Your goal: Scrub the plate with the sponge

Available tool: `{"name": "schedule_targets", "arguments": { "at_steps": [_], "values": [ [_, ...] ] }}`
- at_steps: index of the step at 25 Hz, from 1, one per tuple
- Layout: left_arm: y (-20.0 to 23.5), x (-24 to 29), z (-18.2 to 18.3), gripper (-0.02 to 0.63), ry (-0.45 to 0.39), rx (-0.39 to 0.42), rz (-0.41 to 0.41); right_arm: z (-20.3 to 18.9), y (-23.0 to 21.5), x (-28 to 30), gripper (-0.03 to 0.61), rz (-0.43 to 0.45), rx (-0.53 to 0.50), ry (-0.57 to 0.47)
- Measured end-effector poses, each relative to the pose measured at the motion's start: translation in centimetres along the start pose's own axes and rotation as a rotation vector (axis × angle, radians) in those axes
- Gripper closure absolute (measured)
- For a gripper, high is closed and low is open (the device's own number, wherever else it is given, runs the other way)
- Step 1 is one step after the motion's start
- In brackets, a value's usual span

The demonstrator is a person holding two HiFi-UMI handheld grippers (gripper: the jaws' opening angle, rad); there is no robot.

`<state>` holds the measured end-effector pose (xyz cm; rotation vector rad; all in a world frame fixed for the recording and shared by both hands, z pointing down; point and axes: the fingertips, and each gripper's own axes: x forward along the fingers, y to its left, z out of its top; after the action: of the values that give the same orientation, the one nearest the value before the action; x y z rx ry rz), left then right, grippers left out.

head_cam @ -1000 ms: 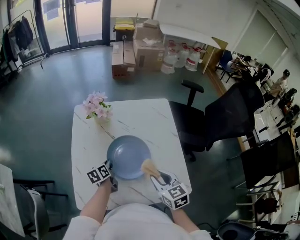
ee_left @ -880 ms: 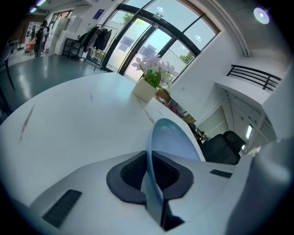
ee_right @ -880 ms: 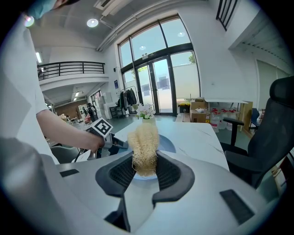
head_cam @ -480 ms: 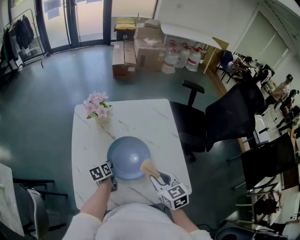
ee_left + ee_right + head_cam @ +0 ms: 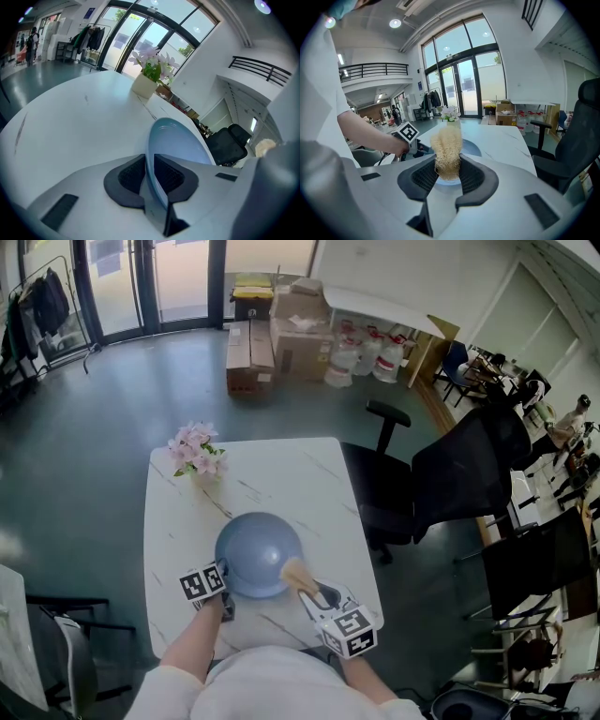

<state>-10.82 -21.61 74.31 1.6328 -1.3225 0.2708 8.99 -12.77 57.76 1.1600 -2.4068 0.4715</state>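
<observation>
A round blue-grey plate [image 5: 258, 554] lies tilted on the white marbled table [image 5: 187, 521]. My left gripper [image 5: 223, 589] is shut on its near-left rim; in the left gripper view the plate [image 5: 176, 140] stands edge-on between the pads. My right gripper [image 5: 311, 594] is shut on a tan fibrous sponge [image 5: 297, 575], whose tip rests at the plate's near-right edge. In the right gripper view the sponge [image 5: 447, 150] rises from between the jaws, with the plate [image 5: 471, 147] behind it and the left gripper's marker cube [image 5: 408, 132] at left.
A small pot of pink flowers [image 5: 194, 454] stands at the table's far-left corner. A black office chair [image 5: 441, 474] sits just right of the table. Cardboard boxes [image 5: 281, 338] are stacked on the floor beyond.
The plate's near-left rim has tipped a little in my left gripper's hold. The right gripper and the sponge have stayed put.
</observation>
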Motion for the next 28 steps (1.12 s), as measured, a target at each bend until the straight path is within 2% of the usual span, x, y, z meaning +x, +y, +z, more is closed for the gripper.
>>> {"name": "schedule_targets", "arguments": {
  "at_steps": [1, 4, 12, 18, 21, 24, 28],
  "values": [
    [-0.1, 0.0, 0.0, 0.560, 0.001, 0.002, -0.004, 0.0, 0.0, 0.0, 0.459, 0.000, 0.000, -0.001],
    [-0.1, 0.0, -0.1, 0.485, 0.001, 0.000, -0.015, 0.0, 0.1, 0.0, 0.458, 0.001, -0.001, -0.003],
    [0.4, -1.4, 0.5, 0.462, -0.033, 0.007, -0.016, 0.2, 0.5, 0.1, 0.459, 0.011, -0.006, -0.013],
    [0.2, -3.4, 2.2, 0.462, -0.107, 0.044, -0.025, 0.7, 1.0, 0.0, 0.459, 0.018, -0.009, -0.024],
    [-0.8, -4.4, 3.2, 0.470, -0.143, 0.070, -0.073, 0.9, 1.3, 0.1, 0.459, 0.018, -0.015, -0.028],
    [-2.3, -5.5, 4.0, 0.526, -0.177, 0.116, -0.133, 1.2, 1.5, 0.3, 0.459, 0.018, -0.018, -0.037],
    [-4.8, -7.3, 4.9, 0.551, -0.225, 0.184, -0.204, 1.7, 1.8, 0.4, 0.459, 0.022, -0.010, -0.053]
  ]
}}
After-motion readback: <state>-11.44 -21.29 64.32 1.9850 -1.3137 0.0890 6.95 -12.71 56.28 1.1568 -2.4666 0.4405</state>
